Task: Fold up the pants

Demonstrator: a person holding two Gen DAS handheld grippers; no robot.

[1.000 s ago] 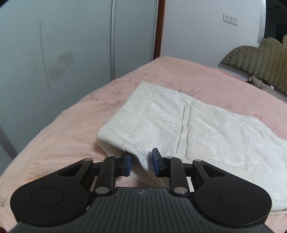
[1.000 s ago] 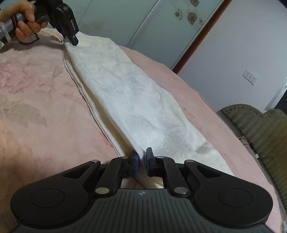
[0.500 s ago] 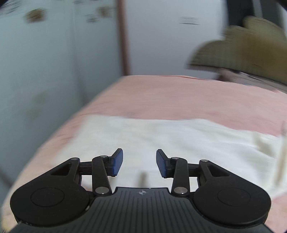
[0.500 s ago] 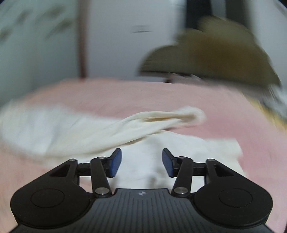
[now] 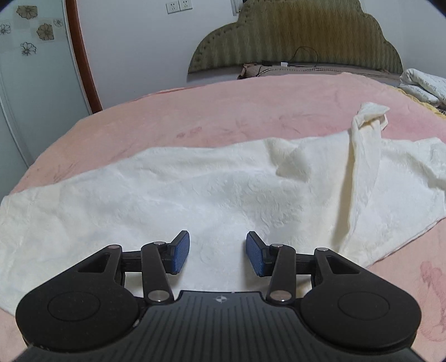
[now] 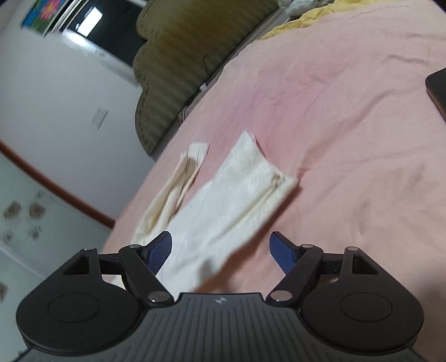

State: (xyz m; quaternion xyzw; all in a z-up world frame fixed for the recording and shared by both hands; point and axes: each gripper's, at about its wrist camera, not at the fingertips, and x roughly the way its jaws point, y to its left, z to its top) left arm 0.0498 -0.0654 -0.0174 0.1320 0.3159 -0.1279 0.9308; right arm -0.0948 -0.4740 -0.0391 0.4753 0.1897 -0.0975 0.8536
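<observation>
We note both grippers' jaws opening, nothing between them – left gripper point(image 5: 218, 256), right gripper point(image 6: 221, 252) – above cream pants point(image 5: 211, 192) on the pink bed point(image 5: 223, 111)

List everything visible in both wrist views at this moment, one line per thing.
pants: one, cream white, spread across the bed, one end bunched up
blanket: one, pink, covering the bed
headboard: one, olive, at the wall
folded bedding: one, white, far right
wall sockets: two, white, wall
dark flat object: one, right edge, unclear
left gripper: black, blue pads, jaws opening, nothing between
right gripper: same, jaws opening, gripping nothing
</observation>
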